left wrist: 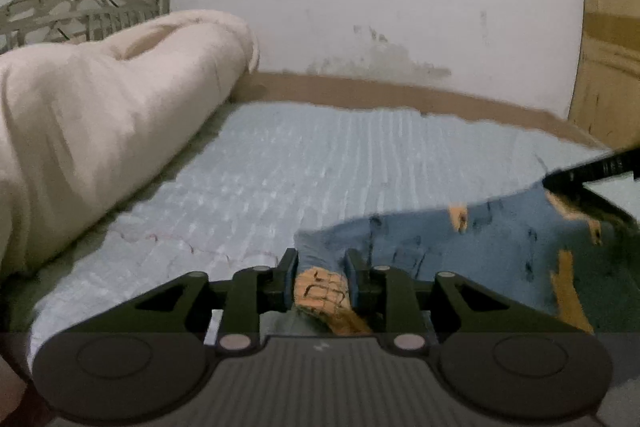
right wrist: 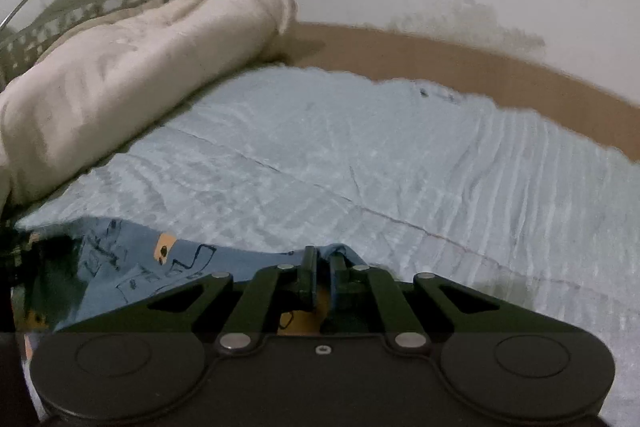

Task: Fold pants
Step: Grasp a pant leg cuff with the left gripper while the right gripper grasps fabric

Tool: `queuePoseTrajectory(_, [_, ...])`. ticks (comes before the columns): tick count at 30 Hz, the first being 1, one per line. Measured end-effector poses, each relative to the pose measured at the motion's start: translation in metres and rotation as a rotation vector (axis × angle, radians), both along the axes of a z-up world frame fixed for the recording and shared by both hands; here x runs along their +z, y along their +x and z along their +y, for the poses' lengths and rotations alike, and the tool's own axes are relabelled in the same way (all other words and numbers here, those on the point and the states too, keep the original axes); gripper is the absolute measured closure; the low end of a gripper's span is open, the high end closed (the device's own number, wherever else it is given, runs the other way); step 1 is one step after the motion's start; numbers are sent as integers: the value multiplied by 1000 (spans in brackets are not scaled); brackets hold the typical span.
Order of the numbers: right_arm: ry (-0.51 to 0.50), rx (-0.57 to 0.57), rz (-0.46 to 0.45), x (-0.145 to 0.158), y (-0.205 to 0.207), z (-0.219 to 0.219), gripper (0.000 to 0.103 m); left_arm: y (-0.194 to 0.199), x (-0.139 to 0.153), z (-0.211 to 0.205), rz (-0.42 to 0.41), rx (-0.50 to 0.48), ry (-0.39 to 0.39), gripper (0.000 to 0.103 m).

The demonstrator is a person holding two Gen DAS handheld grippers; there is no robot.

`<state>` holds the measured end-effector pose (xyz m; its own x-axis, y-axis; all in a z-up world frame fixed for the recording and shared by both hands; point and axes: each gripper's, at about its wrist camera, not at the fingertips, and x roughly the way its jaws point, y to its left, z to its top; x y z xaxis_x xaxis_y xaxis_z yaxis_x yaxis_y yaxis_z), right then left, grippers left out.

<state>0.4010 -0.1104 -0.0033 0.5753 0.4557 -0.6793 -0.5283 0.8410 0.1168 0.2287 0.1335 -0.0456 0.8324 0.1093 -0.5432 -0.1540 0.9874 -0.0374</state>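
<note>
The pants [left wrist: 480,251] are blue with orange patches and dark line drawings, lying on a pale blue bedsheet [left wrist: 320,163]. My left gripper [left wrist: 322,263] is shut on an orange-and-blue bunch of the pants cloth. The rest of the pants spreads to the right, where the other gripper's black tip [left wrist: 592,171] shows. In the right wrist view my right gripper [right wrist: 324,259] is shut on a blue edge of the pants [right wrist: 160,267], which stretch off to the left over the sheet [right wrist: 360,155].
A rolled cream blanket [left wrist: 100,115] lies along the left side of the bed, also in the right wrist view [right wrist: 140,67]. A metal headboard [left wrist: 80,3] stands behind it. A brown bed edge [right wrist: 480,67] and a white wall bound the far side.
</note>
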Motion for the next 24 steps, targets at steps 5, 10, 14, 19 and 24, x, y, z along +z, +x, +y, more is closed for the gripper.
queuePoseTrajectory(5, [91, -68, 141, -26, 28, -17, 98, -7, -8, 5, 2, -5, -8, 33])
queuePoseTrajectory(10, [183, -81, 212, -42, 30, -29, 92, -18, -4, 13, -6, -2, -48, 42])
queuePoseTrajectory(14, [219, -23, 191, -33, 19, -37, 69, -17, -2, 16, -6, -19, -98, 72])
queuePoseTrajectory(19, [16, 40, 78, -25, 4, -17, 98, -10, 4, 5, -6, -19, -49, 80])
queuePoseTrajectory(24, [2, 15, -9, -16, 3, -12, 99, -5, 12, 5, -33, -20, -47, 80])
